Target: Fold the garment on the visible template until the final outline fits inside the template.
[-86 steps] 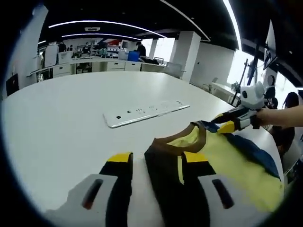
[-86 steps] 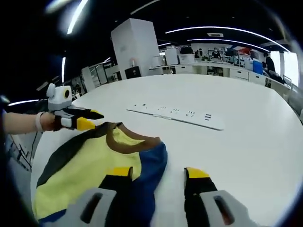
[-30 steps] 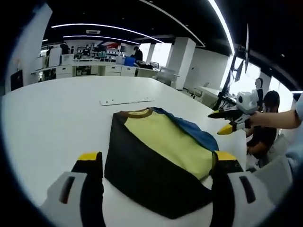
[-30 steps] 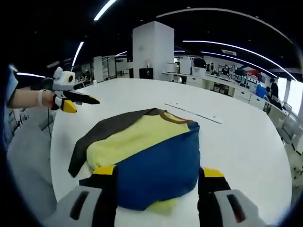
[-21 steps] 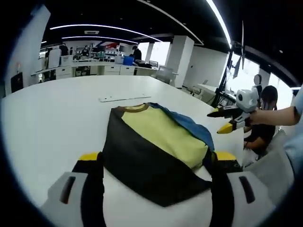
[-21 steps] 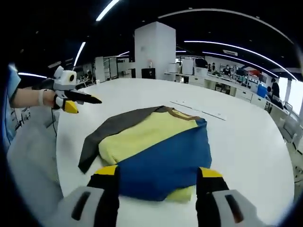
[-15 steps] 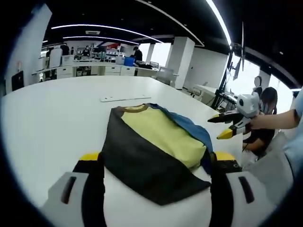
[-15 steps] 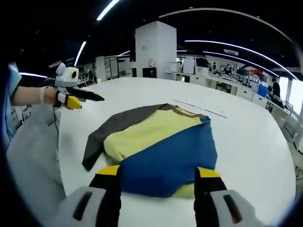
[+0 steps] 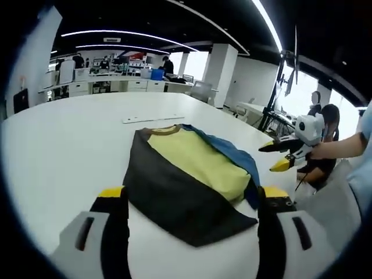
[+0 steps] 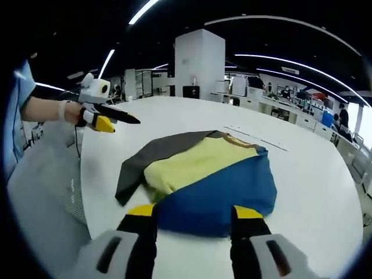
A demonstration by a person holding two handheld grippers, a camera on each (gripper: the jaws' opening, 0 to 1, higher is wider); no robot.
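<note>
**Fingers spread and empty over the folded garment**

Both sets of fingers stand apart, gripping nothing. The garment [image 9: 189, 174] lies folded on the white counter [image 9: 64, 145], a compact bundle of yellow middle, dark grey side, blue side and brown collar at the far end. In the left gripper view, the left gripper [image 9: 189, 200] frames its near dark edge; the right gripper [image 9: 279, 156] hovers off to the right. In the right gripper view, its own fingers [image 10: 141, 218] flank the blue edge. A flat white strip [image 9: 151, 119] lies beyond the collar. Open office, ceiling light strips.
</note>
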